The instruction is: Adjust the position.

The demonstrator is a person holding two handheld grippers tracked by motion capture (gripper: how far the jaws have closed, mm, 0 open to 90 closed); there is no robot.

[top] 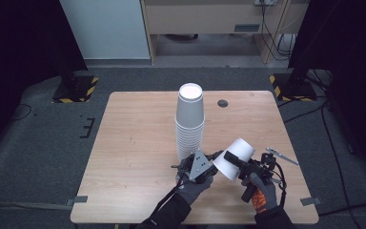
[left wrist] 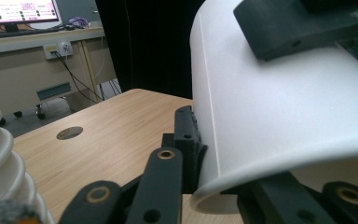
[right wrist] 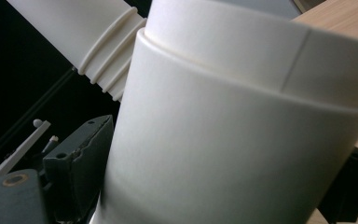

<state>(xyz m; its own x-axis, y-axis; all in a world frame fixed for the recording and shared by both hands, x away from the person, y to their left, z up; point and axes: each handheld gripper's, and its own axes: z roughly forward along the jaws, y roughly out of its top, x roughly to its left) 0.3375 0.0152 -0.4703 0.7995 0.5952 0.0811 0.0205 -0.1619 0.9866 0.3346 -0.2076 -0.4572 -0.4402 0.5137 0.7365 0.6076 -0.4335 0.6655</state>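
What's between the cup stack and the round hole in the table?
Nothing: in the high view, the strip of table between the cup stack and the round hole is bare wood.

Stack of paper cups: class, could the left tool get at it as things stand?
Probably yes. The left tool sits right beside the base of the stack of paper cups with nothing between them, though its jaws are around the rim of the loose cup the right tool holds.

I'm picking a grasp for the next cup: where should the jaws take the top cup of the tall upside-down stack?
Probably the top cup by its side wall, just above the stack's ribbed rims, coming level from the person's side. It stands upright, base up, and its bare tapered wall sits clear of the nested rims below.
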